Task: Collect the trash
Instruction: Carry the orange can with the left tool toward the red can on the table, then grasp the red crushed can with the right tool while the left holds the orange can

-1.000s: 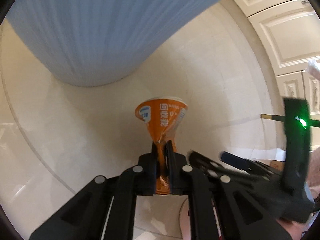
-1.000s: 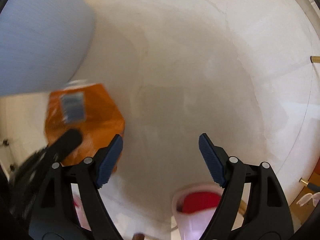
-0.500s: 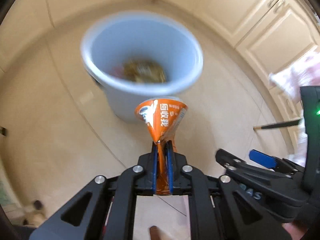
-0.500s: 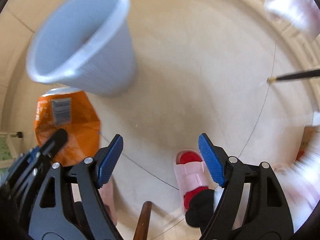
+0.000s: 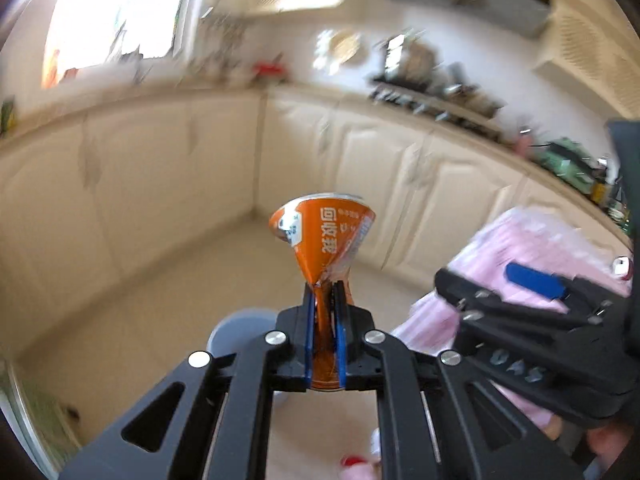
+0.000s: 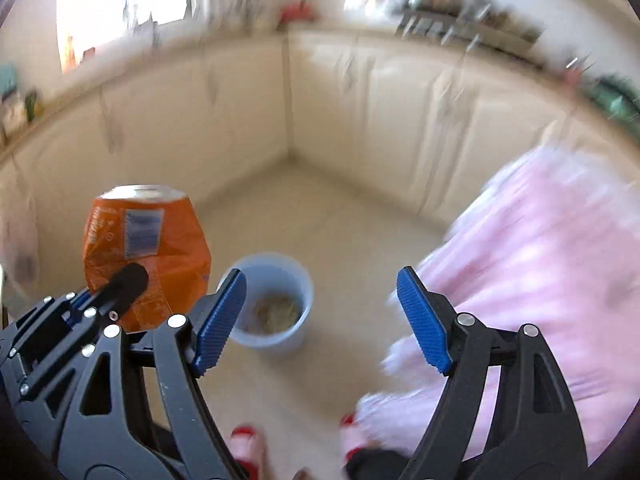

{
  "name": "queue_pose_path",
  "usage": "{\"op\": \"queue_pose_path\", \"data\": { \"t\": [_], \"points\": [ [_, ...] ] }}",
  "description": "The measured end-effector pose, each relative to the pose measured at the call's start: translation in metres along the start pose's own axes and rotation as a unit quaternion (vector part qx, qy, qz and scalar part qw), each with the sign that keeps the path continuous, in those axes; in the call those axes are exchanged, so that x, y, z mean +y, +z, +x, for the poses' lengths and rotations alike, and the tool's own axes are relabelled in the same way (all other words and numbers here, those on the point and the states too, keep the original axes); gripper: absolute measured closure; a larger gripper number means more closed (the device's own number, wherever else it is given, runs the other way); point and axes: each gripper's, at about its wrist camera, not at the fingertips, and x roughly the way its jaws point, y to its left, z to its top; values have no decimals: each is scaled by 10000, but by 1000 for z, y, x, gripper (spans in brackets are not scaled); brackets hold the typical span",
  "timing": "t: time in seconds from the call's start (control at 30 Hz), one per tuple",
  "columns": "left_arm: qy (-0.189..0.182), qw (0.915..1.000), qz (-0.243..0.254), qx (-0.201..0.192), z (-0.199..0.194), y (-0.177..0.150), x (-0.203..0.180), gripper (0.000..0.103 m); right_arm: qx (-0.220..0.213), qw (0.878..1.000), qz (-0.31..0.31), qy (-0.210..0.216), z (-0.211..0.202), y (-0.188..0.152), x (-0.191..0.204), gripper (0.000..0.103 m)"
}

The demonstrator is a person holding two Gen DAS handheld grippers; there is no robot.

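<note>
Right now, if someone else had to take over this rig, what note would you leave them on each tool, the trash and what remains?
Left tool: shut on a crushed orange can, held up in the air.
Right tool: open, nothing between its pads.
Bin: blue-grey, standing on the floor below, ahead of both tools, with some trash already inside.
Done: the can is picked up off the floor.
Left: bring the can over the bin and let go. The view is blurred, so I cannot tell whether more trash lies on the floor.

Printed on the crushed orange can (image 5: 323, 240): white Chinese characters, "回" clearest, beside a blurred blue-and-white label. Embossed on the right gripper (image 5: 532, 292): "UAS".
</note>
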Motion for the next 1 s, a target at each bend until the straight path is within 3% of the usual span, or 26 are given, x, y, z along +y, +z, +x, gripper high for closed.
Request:
{"op": "queue_pose_path", "data": {
  "t": [0.1, 0.13, 0.23, 0.37, 0.47, 0.6, 0.63, 0.67, 0.8, 0.9, 1.0],
  "points": [
    [-481, 9971, 400, -431, -25, 33, -71, 95, -517, 9976, 308, -330, -60, 21, -53, 23],
    [-683, 9950, 529, -497, -26, 43, -99, 95, -615, 9962, 458, -415, -72, 13, -85, 22],
    [-1216, 9877, 828, -522, -24, 61, -165, 95, -832, 9885, 1036, -722, -107, 12, -166, 22],
    [-2017, 9705, 1239, -450, -15, 70, -273, 95, -942, 9699, 1873, -1240, -143, -10, -265, 22],
    [-2407, 9587, 1499, -233, 4, 69, -344, 95, -978, 9467, 2639, -1566, -156, -38, -345, 22],
    [-2813, 9419, 1835, 96, 36, 52, -424, 95, -931, 9164, 3524, -1653, -151, -65, -422, 22],
    [-2836, 9400, 1891, 164, 46, 50, -440, 95, -927, 9079, 3710, -1714, -151, -72, -442, 22],
    [-2846, 9384, 1954, 171, 47, 47, -450, 95, -927, 9079, 3710, -1714, -151, -72, -442, 22],
    [-2930, 9318, 2114, 339, 75, 45, -494, 95, -986, 8740, 4468, -1636, -147, -99, -492, 22],
    [-2940, 9285, 2235, 381, 88, 43, -524, 95, -1061, 8463, 5037, -1371, -137, -113, -531, 22],
    [-2998, 9255, 2279, 396, 97, 48, -546, 95, -1030, 8267, 5416, -1125, -121, -123, -554, 22]
  ]
}}
